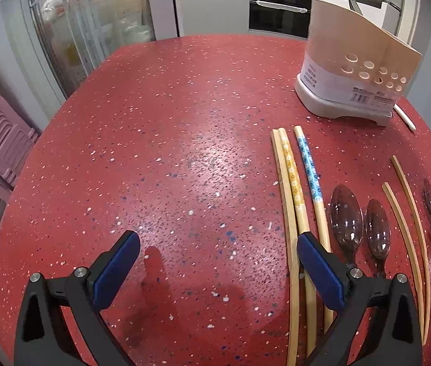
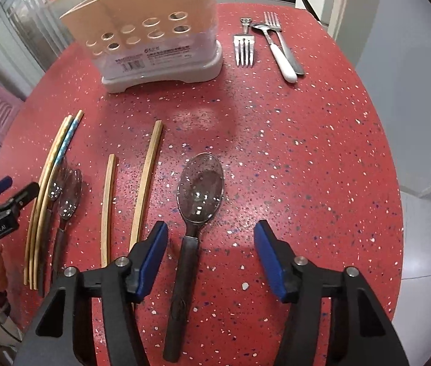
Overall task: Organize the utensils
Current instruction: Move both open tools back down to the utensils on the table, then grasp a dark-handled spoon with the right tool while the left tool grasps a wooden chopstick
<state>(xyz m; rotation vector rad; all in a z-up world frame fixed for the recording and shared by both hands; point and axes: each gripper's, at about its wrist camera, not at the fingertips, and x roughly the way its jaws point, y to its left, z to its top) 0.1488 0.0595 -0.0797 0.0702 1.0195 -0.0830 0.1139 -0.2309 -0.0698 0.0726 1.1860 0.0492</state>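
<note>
Right gripper (image 2: 211,254) spread wide over the dark-handled spoon (image 2: 198,189) (light, stiff, slick); grab its handle at 6 o'clock. Left gripper (image 1: 218,270) also released, empty.

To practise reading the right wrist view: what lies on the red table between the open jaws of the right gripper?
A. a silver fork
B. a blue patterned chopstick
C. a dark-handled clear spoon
C: the dark-handled clear spoon lies lengthwise between the right gripper and its open jaws.
</note>
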